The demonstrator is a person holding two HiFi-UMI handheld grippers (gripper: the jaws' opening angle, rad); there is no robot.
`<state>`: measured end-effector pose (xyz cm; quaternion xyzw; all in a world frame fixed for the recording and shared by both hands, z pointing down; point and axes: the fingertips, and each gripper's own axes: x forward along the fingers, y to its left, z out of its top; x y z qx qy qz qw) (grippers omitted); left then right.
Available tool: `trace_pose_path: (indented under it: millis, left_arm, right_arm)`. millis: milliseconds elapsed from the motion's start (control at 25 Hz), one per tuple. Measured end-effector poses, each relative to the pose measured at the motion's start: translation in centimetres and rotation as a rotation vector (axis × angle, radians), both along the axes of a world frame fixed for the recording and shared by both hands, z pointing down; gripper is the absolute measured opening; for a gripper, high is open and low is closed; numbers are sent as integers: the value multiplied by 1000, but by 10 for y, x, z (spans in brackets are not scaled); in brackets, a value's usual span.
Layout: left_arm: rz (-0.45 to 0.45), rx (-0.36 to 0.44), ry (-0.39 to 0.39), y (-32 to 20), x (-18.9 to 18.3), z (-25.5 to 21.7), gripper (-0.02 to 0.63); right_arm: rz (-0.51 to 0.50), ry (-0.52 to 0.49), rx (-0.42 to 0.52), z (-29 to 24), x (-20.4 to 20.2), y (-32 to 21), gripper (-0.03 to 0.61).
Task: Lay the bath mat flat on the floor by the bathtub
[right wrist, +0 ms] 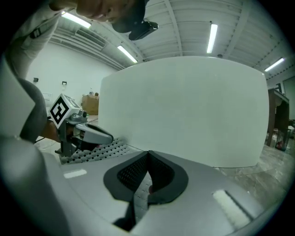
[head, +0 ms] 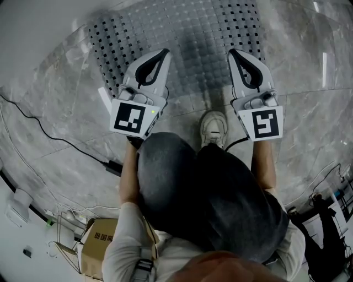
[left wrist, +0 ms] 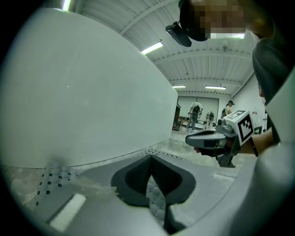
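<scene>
The grey perforated bath mat [head: 187, 38] lies on the marble floor against the white bathtub [head: 44, 16]. My left gripper [head: 164, 52] and right gripper [head: 233, 52] reach over the mat side by side, both with jaws together. In the left gripper view the jaws [left wrist: 150, 159] meet, and a strip of quilted mat [left wrist: 155, 200] shows pinched between them, with the tub [left wrist: 92, 92] just ahead. The right gripper view shows the same: shut jaws [right wrist: 147, 154] with a mat strip [right wrist: 139, 198] in them, and the perforated mat [right wrist: 92, 150] beside the tub wall [right wrist: 184, 115].
A person's white shoe [head: 214, 128] stands on the floor at the mat's near edge between the grippers. A black cable [head: 49, 135] runs across the floor at left. A cardboard box [head: 99, 242] sits behind at lower left.
</scene>
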<state>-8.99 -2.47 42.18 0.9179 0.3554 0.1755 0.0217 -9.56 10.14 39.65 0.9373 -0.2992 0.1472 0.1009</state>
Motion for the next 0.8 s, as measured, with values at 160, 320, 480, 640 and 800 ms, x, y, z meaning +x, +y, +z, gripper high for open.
trace_pose_path:
  millis: [160,320,480,640,800]
  left_arm:
    - [-1,3,1,0,-1,0,3]
    - [-4,3,5,-1,-2,0,3]
    - [-5,6,5,-2,-2,-2,3]
    - [-5,8,7,-1,-1,-2,3]
    - [-6,9,4,-1,-1,0,3]
  right_arm:
    - [-6,-27,0,9,-3,-3,0]
    - [-4,-33,2,11,-3,-3,0]
    - [-4,-31,6,10,-2,-3,0]
    - [-4,-33,7,12,-2,-2,0]
    - [-6,-36,7,14,-1,-2,0]
